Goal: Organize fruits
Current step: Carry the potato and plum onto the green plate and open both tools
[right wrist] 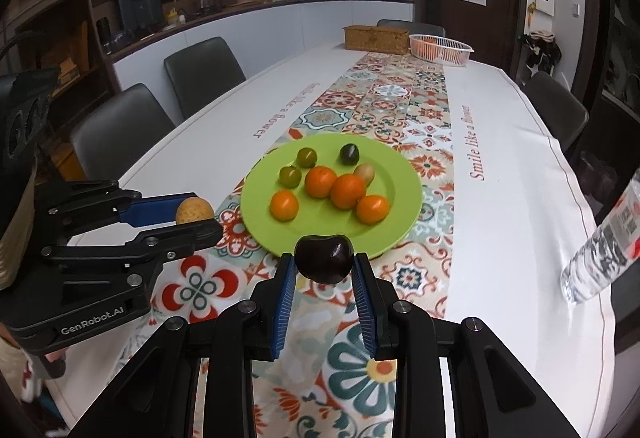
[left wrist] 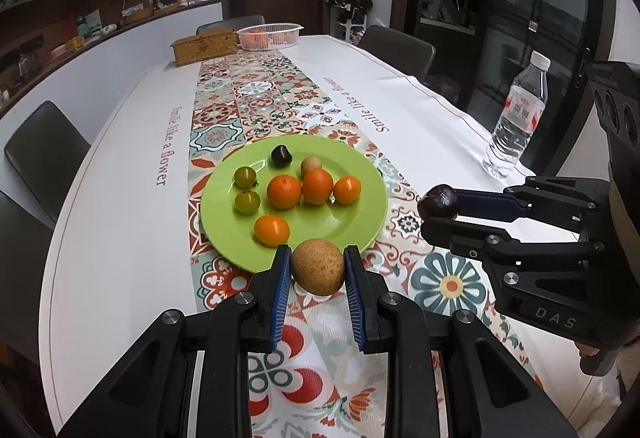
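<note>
A green plate (left wrist: 360, 174) (right wrist: 400, 174) on the patterned runner holds several oranges (left wrist: 284, 192) (right wrist: 348, 191), two green fruits (left wrist: 245, 177) (right wrist: 290, 176), a dark fruit (left wrist: 281, 156) (right wrist: 349, 154) and a small tan fruit (left wrist: 311, 163) (right wrist: 365, 172). My left gripper (left wrist: 318, 272) (right wrist: 196, 216) is shut on a tan round fruit (left wrist: 318, 272) (right wrist: 195, 211), held above the plate's near rim. My right gripper (right wrist: 324, 265) (left wrist: 438, 204) is shut on a dark purple fruit (right wrist: 324, 258) (left wrist: 437, 201), right of the plate.
A water bottle (left wrist: 516, 118) (right wrist: 604, 250) stands near the table's right edge. A white basket (left wrist: 269, 35) (right wrist: 440, 49) with oranges and a wicker box (left wrist: 204, 46) (right wrist: 376, 38) sit at the far end. Dark chairs (left wrist: 44, 150) surround the table.
</note>
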A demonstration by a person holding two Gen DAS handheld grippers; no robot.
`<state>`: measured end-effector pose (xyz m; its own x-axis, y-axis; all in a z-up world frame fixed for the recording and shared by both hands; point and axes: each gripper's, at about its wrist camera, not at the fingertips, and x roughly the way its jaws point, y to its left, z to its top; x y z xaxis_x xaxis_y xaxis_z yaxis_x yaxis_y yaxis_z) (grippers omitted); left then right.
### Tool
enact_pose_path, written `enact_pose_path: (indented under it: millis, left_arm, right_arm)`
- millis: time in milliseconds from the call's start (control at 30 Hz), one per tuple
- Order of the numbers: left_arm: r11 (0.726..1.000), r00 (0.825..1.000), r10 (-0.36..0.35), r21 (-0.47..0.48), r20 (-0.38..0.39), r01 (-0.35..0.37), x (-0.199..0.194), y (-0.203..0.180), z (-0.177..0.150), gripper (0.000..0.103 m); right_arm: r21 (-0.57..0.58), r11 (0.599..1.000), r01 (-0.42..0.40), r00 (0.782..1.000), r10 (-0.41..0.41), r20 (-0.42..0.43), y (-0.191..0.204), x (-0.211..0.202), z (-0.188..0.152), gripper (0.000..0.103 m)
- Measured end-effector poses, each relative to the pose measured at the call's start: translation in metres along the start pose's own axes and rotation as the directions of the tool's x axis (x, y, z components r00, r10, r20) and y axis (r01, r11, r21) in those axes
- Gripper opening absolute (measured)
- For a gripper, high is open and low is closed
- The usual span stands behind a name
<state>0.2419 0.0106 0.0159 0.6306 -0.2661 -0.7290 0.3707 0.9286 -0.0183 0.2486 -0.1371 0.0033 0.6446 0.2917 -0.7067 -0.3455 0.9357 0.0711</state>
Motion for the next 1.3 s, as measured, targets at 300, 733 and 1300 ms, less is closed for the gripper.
enact_pose_path:
  millis: [300, 733, 1300]
  left_arm:
    - [0.999, 1.0, -0.011, -0.037, -0.001, 0.011, 0.02, 0.003, 0.018, 0.026]
    - [0.996, 0.999, -0.039, -0.079, -0.029, 0.036, 0.067, 0.02, 0.034, 0.026]
    - [0.991, 0.998, 0.056, -0.122, -0.039, -0.061, 0.078, 0.046, 0.027, 0.038]
  right_arm:
    - [0.001, 1.0, -0.022, 1.0, 0.022, -0.02, -0.015, 0.02, 0.015, 0.03]
    - [0.029, 0.998, -0.052, 0.997, 0.054, -0.055, -0.032, 0.065, 0.026, 0.03]
    - [0.052, 0.994, -0.092, 0.99, 0.097, -0.103, -0.031, 0.106, 0.029, 0.04]
